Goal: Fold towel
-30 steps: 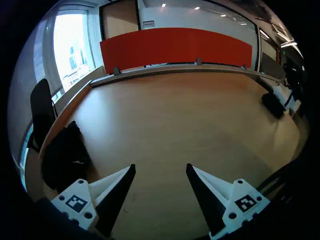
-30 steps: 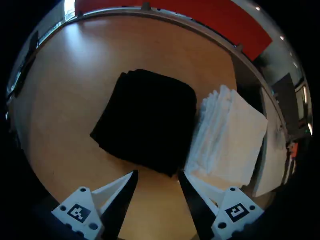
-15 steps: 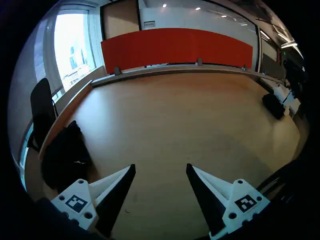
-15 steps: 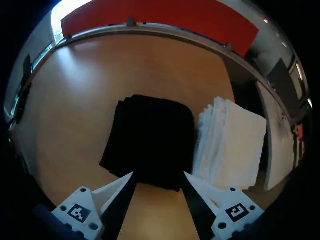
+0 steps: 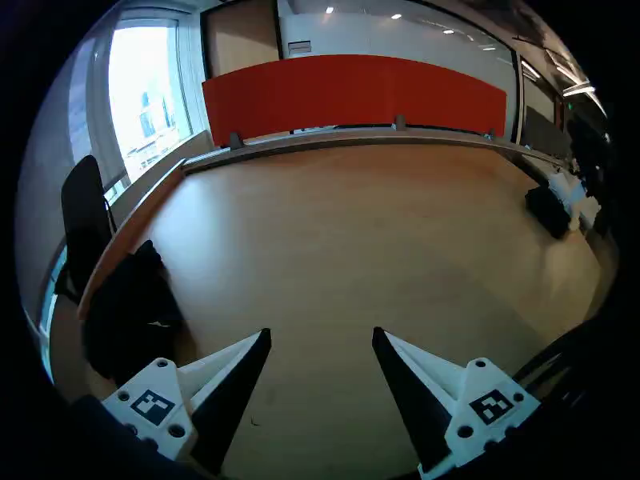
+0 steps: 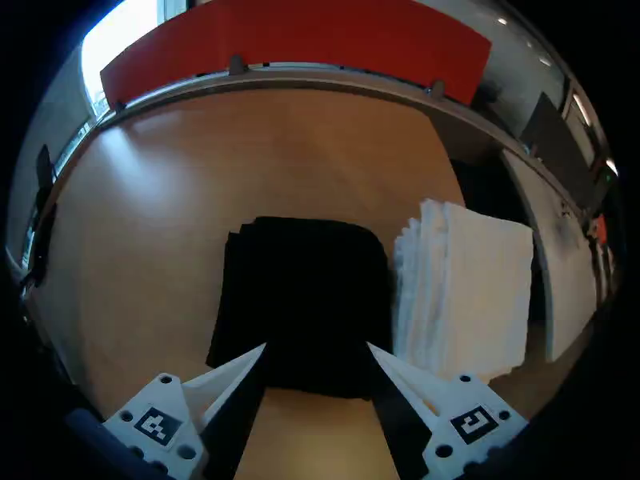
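A stack of folded black towels (image 6: 304, 296) lies on the wooden table (image 6: 200, 176), with a stack of folded white towels (image 6: 468, 296) touching its right side. My right gripper (image 6: 316, 356) hovers open over the near edge of the black stack, its fingertips overlapping that edge in the right gripper view; nothing sits between the fingers. My left gripper (image 5: 320, 336) is open above bare wood (image 5: 352, 240), holding nothing. Far off at the right table edge in the left gripper view sit the black stack (image 5: 548, 210) and a bit of the white stack (image 5: 572, 192).
A red divider panel (image 5: 352, 92) runs along the table's far edge. A black chair (image 5: 84, 216) with a dark garment (image 5: 132, 308) stands at the left side of the table. A grey desk surface (image 6: 564, 272) lies beyond the white stack.
My right gripper has moved in toward the black stack and tilted up, so the stack's near edge now lies at its fingertips. My left gripper has stayed still.
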Demonstrator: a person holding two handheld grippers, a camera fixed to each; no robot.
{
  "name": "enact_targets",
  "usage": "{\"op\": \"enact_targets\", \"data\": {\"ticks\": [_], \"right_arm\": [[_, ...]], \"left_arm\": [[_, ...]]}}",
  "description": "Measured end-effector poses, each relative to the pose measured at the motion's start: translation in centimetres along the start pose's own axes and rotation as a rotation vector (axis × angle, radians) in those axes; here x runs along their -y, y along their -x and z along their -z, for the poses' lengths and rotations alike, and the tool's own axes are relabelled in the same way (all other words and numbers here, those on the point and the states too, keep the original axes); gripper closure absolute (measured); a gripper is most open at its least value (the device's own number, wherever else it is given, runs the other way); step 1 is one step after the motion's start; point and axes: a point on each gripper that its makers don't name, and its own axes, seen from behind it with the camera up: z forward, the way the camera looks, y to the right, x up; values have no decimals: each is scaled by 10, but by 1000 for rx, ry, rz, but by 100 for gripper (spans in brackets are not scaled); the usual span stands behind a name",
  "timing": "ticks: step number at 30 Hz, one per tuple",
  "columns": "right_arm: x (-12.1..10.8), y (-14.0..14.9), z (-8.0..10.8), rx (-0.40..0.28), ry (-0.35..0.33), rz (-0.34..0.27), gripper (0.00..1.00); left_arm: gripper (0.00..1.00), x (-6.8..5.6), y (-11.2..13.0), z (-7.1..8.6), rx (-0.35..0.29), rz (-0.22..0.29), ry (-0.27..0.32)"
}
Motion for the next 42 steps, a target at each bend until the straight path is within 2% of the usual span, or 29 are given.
{"op": "enact_targets", "data": {"ticks": [6, 21, 35, 42], "right_arm": [[-2, -15, -9, -18, 3, -14, 23], [-6, -58, -31, -42, -2, -2, 23], [-5, -49, -55, -10, -10, -12, 23], [-4, -52, -49, -29, -7, -14, 23]], "left_arm": [[6, 2, 1, 1, 6, -2, -7], [6, 9, 10, 5, 31, 8, -42], [6, 19, 11, 10, 39, 1, -67], [6, 20, 9, 10, 33, 3, -66]]}}
